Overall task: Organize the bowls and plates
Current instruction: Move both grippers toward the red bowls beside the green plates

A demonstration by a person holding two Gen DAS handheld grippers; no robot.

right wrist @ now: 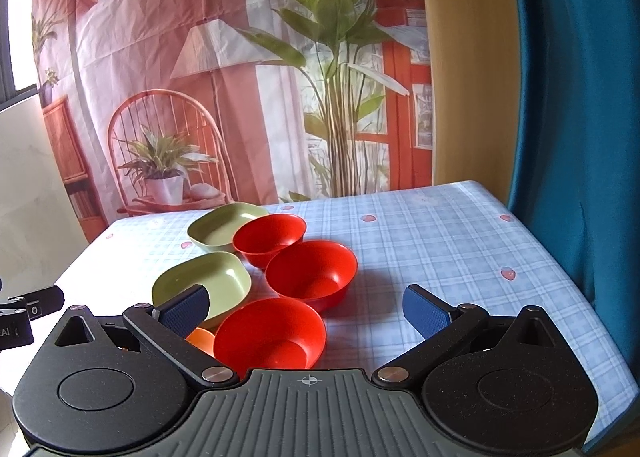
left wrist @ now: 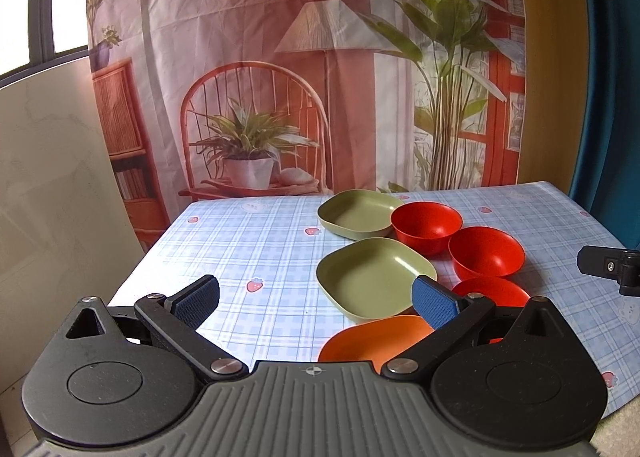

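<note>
We hold the left hand-held gripper (left wrist: 316, 299) spread wide above the surface (left wrist: 248, 241), gripping nothing. Three plates, two green (left wrist: 374, 281) and one orange (left wrist: 376, 337), lie left of three red bowls (right wrist: 312, 271). Our right hand-held gripper (right wrist: 306, 309) likewise gapes empty.

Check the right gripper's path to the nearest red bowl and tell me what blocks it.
Nothing visible blocks it. The right gripper is open, and the nearest red bowl sits just ahead, between its fingers toward the left one. The orange plate lies beside that bowl, on its left, not in front of it.
</note>
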